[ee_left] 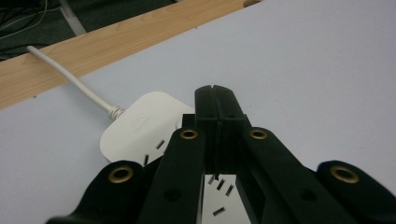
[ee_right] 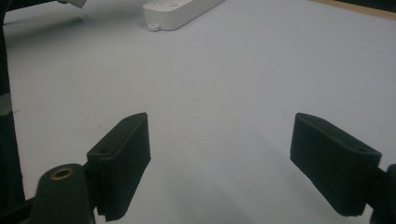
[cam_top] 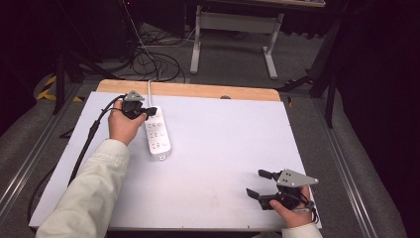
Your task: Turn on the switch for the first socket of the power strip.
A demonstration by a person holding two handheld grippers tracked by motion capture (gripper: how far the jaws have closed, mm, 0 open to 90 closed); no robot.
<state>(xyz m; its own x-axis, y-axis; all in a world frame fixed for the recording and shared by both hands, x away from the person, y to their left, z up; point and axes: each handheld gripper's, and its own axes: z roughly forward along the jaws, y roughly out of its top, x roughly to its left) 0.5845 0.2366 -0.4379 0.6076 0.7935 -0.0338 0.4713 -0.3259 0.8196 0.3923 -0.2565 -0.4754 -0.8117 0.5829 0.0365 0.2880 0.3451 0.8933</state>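
White plastic power strip (cam_top: 158, 135) with several socket rows, lying flat toward the far left of the white-topped counter (cam_top: 223, 148), long side running away from the person, white cord (cam_top: 149, 87) leaving its far end over the bare wooden edge. No plug seated in any socket visible in the high view or the left gripper view, so whatever work on the strip is in hand looks barely begun, or at the stage of pressing something at the far end; which one, not clear. Left gripper (ee_left: 216, 100) poised just over the strip's far end, jaws shut flat against each other with nothing between them, tips close above the white casing (ee_left: 140, 126); contact with it not certain. Right gripper (cam_top: 258, 183) resting well apart at the near right corner of the counter, jaws spread wide and empty over bare surface, pads (ee_right: 123, 154) clear of everything. Likely left: the actual press or push on the strip.
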